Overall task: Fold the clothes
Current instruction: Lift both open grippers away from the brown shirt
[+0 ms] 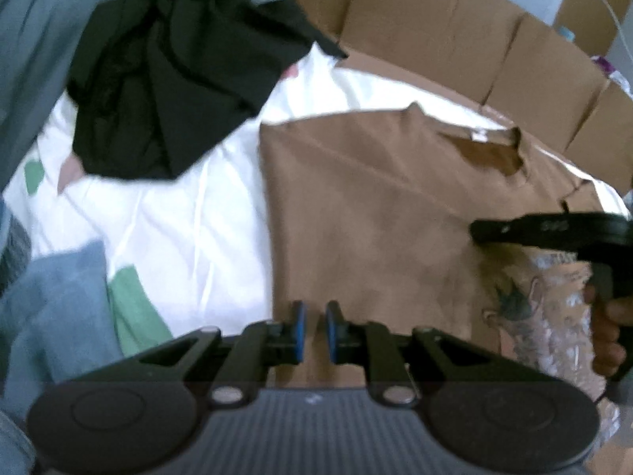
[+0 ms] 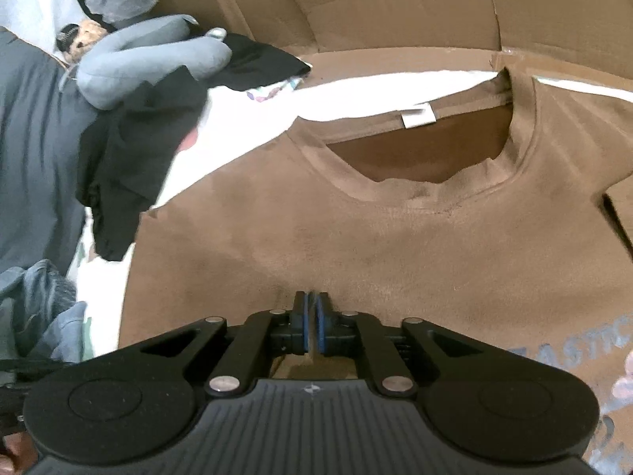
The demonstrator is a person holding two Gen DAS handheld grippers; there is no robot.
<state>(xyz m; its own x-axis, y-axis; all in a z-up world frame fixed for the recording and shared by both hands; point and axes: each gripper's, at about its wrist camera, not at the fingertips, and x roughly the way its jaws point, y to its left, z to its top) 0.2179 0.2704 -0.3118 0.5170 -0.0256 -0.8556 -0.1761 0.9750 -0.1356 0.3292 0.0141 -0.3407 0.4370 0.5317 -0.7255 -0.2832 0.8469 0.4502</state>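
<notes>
Brown T-shirt [image 2: 356, 245] | flat under both fingers | right fingers [image 2: 325, 320] pinching fabric

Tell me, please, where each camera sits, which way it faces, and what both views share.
Left wrist: on the left claw, facing down over the brown T-shirt and white sheet; the right claw and a hand show.
Right wrist: on the right claw, facing the shirt's collar; its own fingers only.
Shared: T-shirt, black garment, cardboard.
</notes>
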